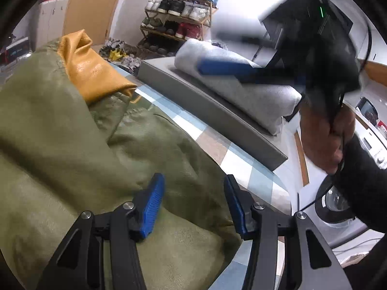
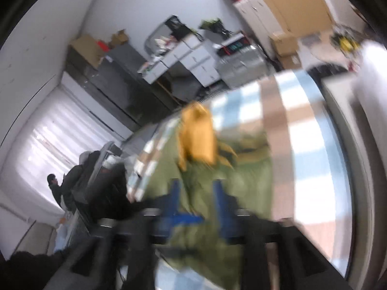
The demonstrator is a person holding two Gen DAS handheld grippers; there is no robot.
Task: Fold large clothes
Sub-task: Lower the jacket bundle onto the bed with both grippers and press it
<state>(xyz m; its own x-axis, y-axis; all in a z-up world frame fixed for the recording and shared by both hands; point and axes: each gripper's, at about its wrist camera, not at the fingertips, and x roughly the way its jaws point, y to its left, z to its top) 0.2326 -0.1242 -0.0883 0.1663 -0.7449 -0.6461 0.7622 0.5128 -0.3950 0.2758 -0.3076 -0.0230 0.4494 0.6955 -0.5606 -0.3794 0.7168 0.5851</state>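
no legible txt/labels anywhere

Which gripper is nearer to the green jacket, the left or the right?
Left. The left gripper hangs open just over the green jacket. The right gripper is raised above the grey cushion, clear of the jacket.

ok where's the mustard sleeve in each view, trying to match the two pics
Left wrist: the mustard sleeve is upper left, lying on the green jacket.
Right wrist: the sleeve is at centre, blurred, above the gripper fingers.
Shared landmark: the checked cloth under the jacket, right of the sleeve in both.
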